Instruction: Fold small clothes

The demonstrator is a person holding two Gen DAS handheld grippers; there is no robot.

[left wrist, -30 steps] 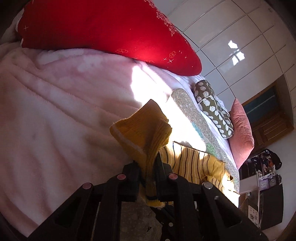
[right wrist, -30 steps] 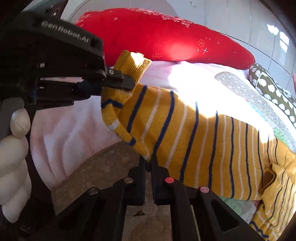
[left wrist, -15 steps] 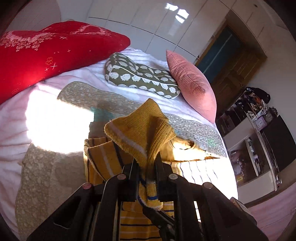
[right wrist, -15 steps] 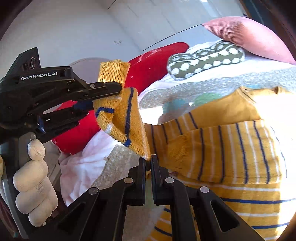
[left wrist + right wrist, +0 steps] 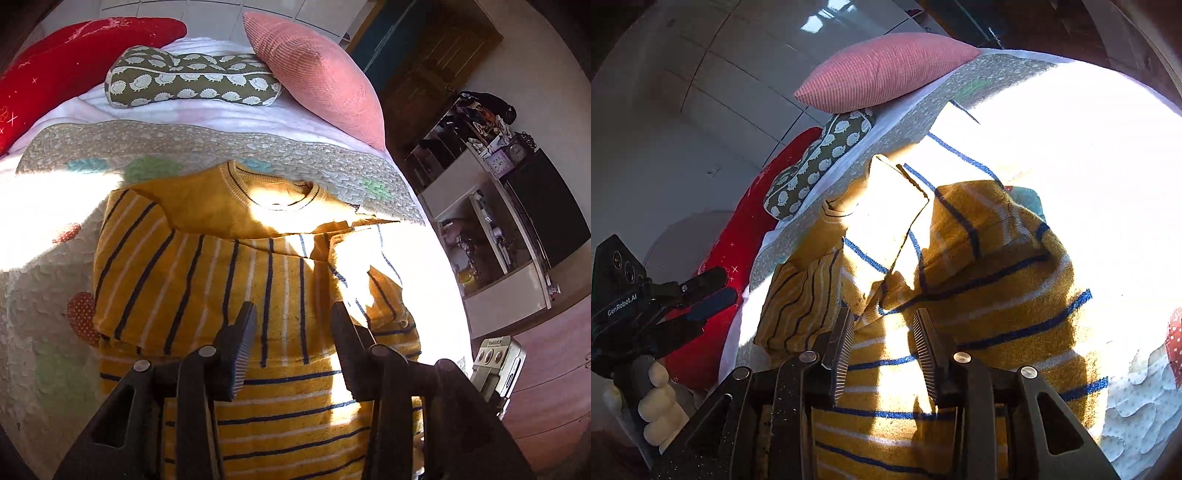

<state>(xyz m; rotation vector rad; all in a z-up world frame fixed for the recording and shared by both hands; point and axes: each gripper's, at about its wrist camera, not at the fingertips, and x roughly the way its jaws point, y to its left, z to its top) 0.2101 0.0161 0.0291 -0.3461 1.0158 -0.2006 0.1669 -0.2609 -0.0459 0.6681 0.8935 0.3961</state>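
A small mustard-yellow sweater with navy and white stripes (image 5: 236,280) lies on the patterned quilt (image 5: 110,140), neck hole toward the pillows. Both sleeves are folded across its body. My left gripper (image 5: 291,314) is open and empty just above the sweater's lower middle. My right gripper (image 5: 884,321) is open and empty over the same sweater (image 5: 990,280), near the folded sleeve. The left gripper also shows in the right wrist view (image 5: 701,291), off to the left, held by a white-gloved hand (image 5: 657,402).
A red pillow (image 5: 55,74), an olive hedgehog-print bolster (image 5: 192,79) and a pink ribbed cushion (image 5: 317,74) lie at the head of the bed. Shelves and a dark cabinet (image 5: 517,206) stand beyond the bed's right edge. Strong sun glare covers part of the quilt.
Both grippers held the sleeve lifted, swung it over onto the sweater's body, then opened and let it go. The sleeve now lies flat across the front.
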